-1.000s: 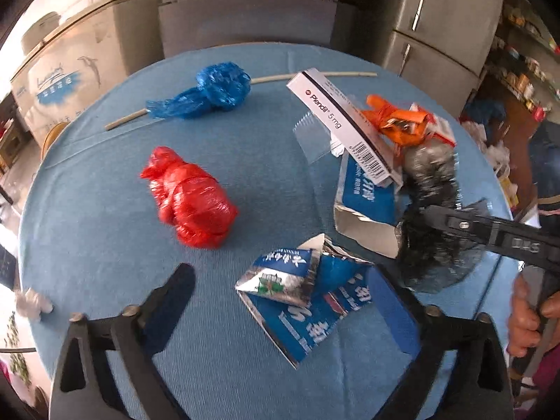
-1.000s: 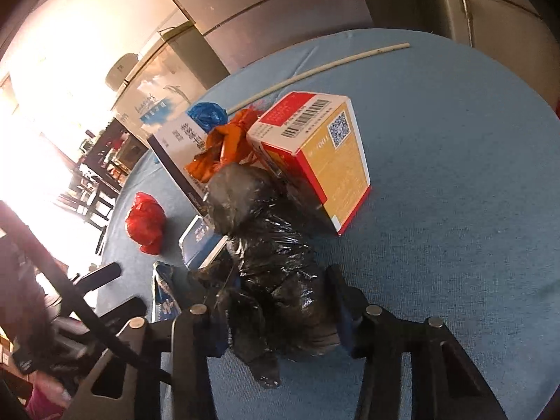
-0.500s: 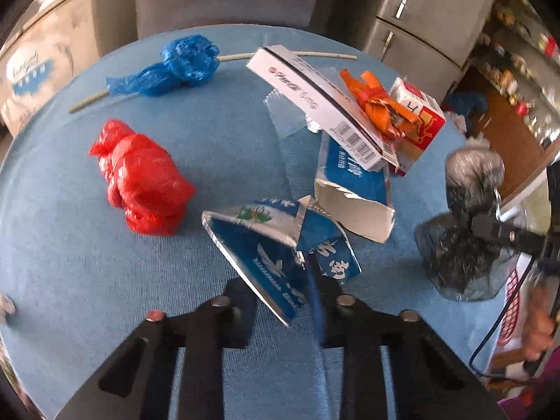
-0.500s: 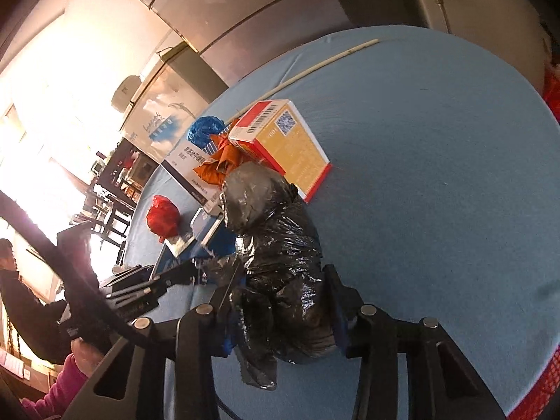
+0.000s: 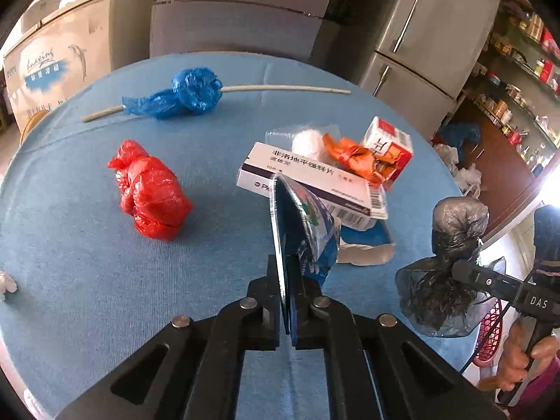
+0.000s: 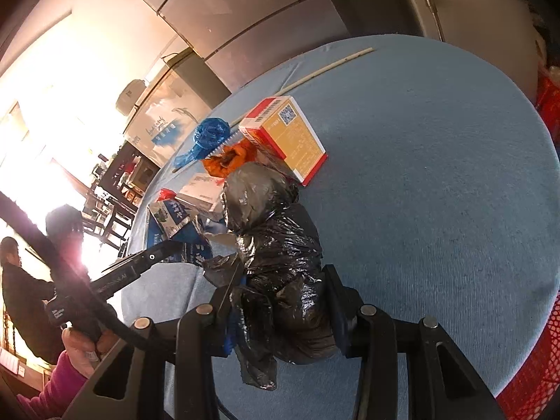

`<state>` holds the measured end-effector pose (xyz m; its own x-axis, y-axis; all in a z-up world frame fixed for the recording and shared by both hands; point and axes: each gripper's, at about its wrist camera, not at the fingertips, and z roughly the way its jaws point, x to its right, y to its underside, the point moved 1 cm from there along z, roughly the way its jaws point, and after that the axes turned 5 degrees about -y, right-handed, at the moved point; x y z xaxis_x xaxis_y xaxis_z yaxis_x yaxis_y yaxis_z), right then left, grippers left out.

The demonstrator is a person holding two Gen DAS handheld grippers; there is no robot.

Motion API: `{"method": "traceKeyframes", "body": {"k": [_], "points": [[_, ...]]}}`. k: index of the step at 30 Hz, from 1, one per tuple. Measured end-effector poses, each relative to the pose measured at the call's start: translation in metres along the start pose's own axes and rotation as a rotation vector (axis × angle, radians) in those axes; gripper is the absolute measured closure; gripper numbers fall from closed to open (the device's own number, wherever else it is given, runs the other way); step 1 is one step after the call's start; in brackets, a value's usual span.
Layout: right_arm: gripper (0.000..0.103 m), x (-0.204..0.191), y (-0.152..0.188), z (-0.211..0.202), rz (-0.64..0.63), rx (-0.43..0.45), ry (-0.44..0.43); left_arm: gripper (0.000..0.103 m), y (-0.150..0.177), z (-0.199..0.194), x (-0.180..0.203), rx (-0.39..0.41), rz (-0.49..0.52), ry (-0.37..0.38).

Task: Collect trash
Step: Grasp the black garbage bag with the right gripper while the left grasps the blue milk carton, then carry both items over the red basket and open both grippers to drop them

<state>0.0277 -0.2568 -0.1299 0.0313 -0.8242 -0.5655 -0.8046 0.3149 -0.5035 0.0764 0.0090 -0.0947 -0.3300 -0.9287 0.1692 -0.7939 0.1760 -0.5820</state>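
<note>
My left gripper (image 5: pixel 287 287) is shut on a flattened blue carton (image 5: pixel 297 224) and holds it edge-up above the round blue table (image 5: pixel 87 262). My right gripper (image 6: pixel 280 301) is shut on a black plastic bag (image 6: pixel 276 245), lifted at the table's right edge; the bag also shows in the left wrist view (image 5: pixel 444 266). On the table lie a red bag (image 5: pixel 150 196), a blue bag (image 5: pixel 185 94), a white medicine box (image 5: pixel 308 178), an orange wrapper (image 5: pixel 353 155), a red and white box (image 5: pixel 388 143) and a torn carton piece (image 5: pixel 364 245).
A long thin stick (image 5: pixel 280 88) lies across the far side of the table. A red mesh basket (image 6: pixel 539 350) sits beside the table at the right. Refrigerators (image 5: pixel 402 28) and a chest freezer (image 5: pixel 63 59) stand behind the table.
My left gripper closed on the blue carton and lifted it off the table, turning it edge-up. My right gripper carried the black bag up and toward the table's right edge.
</note>
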Motion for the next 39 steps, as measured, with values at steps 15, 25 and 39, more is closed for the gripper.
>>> {"method": "traceKeyframes", "body": {"k": [15,25,39], "points": [[0.059,-0.004,0.019,-0.046,-0.016,0.079,-0.031,0.099,0.029,-0.059,0.041,0.064,0.051,0.068],[0.059,0.047,0.040,-0.131,0.068,0.207,0.070,0.099,0.026,-0.062,0.137,0.043,0.241,0.172],[0.054,0.148,0.089,-0.233,0.291,0.307,0.262,0.099,0.040,-0.009,0.307,-0.096,0.546,0.359]]}}
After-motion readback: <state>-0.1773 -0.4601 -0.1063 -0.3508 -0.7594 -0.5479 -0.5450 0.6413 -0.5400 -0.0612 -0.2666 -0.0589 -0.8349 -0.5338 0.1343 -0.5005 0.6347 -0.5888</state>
